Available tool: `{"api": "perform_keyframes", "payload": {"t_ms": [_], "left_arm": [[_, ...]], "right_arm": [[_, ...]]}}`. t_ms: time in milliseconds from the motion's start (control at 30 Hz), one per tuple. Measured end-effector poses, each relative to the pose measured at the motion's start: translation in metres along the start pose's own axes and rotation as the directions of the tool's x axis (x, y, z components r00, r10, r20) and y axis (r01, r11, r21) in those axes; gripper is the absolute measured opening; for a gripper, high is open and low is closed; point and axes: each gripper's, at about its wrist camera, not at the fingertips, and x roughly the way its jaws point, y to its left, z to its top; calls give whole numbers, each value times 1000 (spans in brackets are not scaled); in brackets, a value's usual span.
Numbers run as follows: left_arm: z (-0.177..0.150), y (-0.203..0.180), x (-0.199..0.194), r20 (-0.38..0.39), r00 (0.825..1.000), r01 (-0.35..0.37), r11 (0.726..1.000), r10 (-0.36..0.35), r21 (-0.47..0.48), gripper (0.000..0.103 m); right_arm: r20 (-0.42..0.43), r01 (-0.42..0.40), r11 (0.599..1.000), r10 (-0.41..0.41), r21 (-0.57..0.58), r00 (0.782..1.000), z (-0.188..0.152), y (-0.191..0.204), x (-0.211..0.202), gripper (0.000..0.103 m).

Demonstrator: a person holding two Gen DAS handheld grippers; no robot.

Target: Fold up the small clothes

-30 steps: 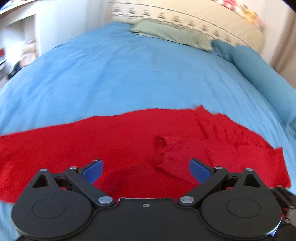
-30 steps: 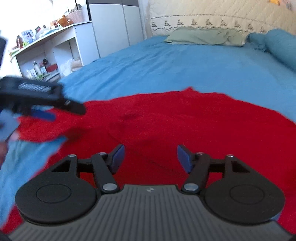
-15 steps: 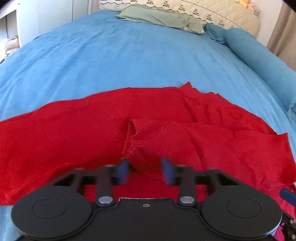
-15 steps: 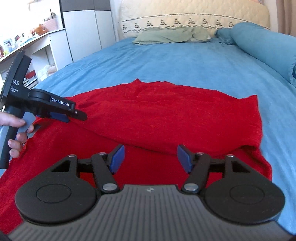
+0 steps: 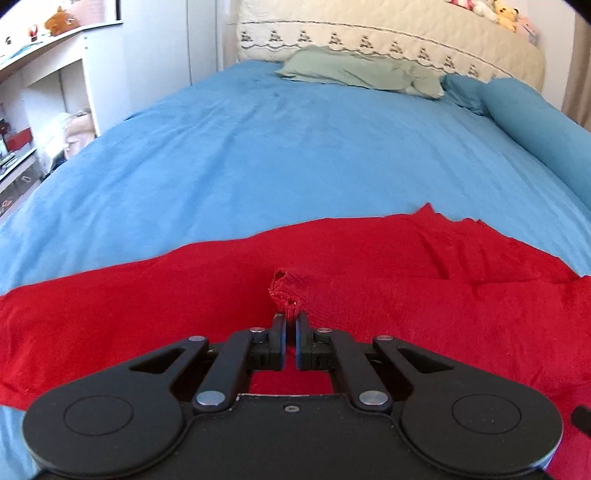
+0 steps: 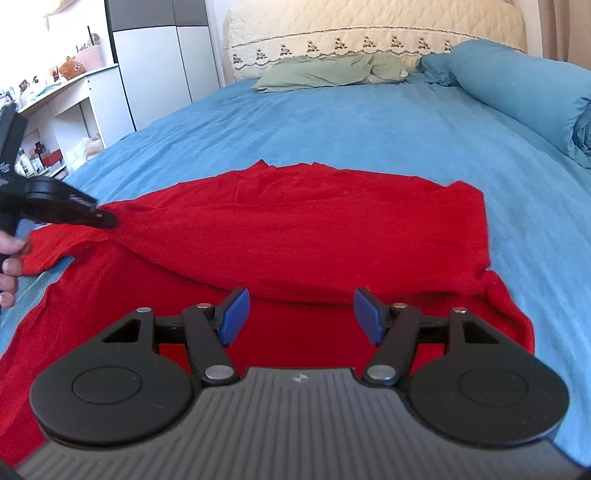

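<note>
— What sort of place is this?

— A bedroom in a home. A wide bed (image 6: 332, 122) with a blue cover fills most of both views.

— What else shows it?

— At the head of the bed stands a cream quilted headboard (image 6: 369, 26), with a green pillow (image 6: 325, 70) lying flat before it and a blue bolster (image 6: 517, 88) along the bed's right side. Soft toys (image 5: 495, 11) sit on top of the headboard. Left of the bed are white shelves (image 6: 70, 103) crowded with bottles and knick-knacks, and a tall white wardrobe (image 6: 162, 62) stands by the headboard.

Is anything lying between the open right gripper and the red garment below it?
Nothing visible. The right gripper hangs open directly over the red garment, with only bare red cloth ahead of its fingers.
</note>
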Motion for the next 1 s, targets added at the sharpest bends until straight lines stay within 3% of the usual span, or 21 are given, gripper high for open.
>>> {"api": "perform_keyframes", "payload": {"t_ms": [167,233,300,333,367,467,633,800,1000], "left_arm": [[-10,7,5,-15,1000,-16,1000,16,-2,5],[-12,10,4,-15,1000,-9,1000,9,-29,13],[-14,14,-8,30,1000,10,999,-9,-51,44],[-15,16,-15,60,998,23,998,-20,-53,68],[-16,17,-20,88,996,33,998,-28,-52,76],[-16,18,-29,124,989,86,996,-82,-25,75],[-15,11,-20,102,978,178,984,-180,29,75],[-18,2,-11,75,975,204,976,-210,79,75],[-26,-3,3,17,978,204,973,-207,104,76]], "right_arm": [[-7,8,1000,-8,8,1000,2,-2,3,79],[-5,12,1000,-12,11,1000,4,-4,4,79],[7,31,1000,-31,0,1000,9,-6,7,79],[11,46,999,-46,-8,999,13,-8,10,79],[14,60,998,-60,-14,998,16,-11,13,80],[20,93,995,-92,-32,996,22,-21,25,85],[-37,136,991,-137,-18,990,17,-41,47,85],[-30,122,992,-121,28,992,6,-63,47,86],[-20,134,991,-134,18,991,4,-63,41,86]]}}
